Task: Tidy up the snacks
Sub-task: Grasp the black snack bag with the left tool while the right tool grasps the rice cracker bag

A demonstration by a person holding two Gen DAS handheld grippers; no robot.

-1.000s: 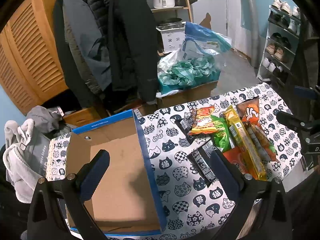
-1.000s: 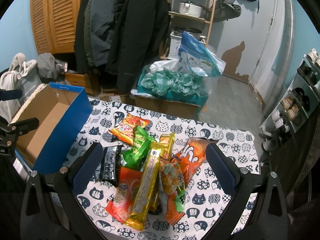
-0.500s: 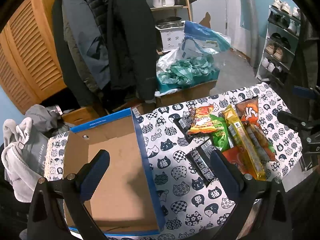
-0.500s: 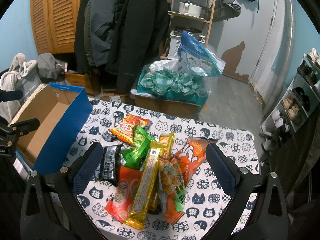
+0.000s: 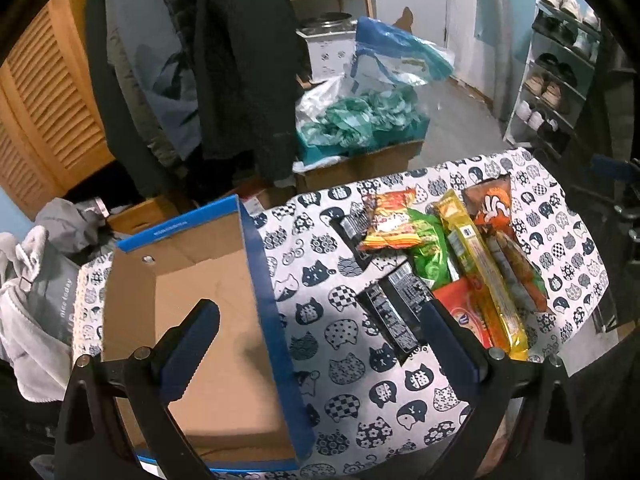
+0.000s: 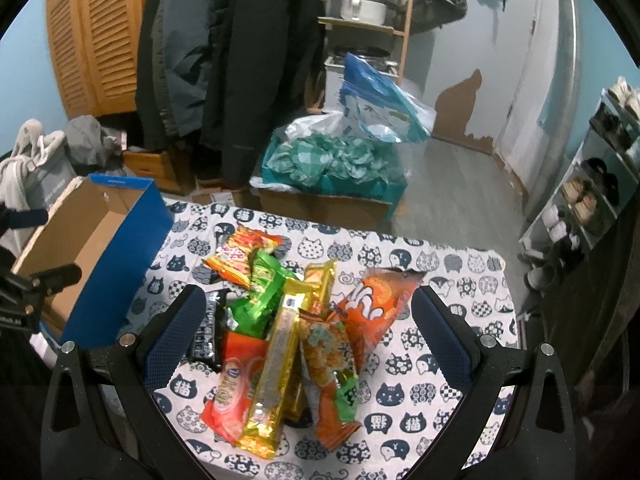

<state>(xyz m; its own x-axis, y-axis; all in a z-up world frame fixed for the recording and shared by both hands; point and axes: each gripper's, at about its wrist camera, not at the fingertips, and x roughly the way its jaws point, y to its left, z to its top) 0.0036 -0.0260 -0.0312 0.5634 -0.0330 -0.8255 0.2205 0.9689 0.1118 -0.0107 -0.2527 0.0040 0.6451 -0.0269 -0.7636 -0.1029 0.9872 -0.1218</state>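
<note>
Gold snack bar [image 6: 280, 354] lies lengthwise (toward camera) atop snack pile [image 6: 296, 320]

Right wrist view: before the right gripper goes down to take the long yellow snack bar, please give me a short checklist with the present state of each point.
1. Right gripper open wide: ok.
2. Fingers empty: ok.
3. Long yellow snack bar on top of the pile, uncovered: ok.
4. Blue cardboard box open, nothing inside: ok.
5. Left gripper open, holding nothing: ok.
6. Bar free of neighbouring packets: not ok, they touch.
</note>
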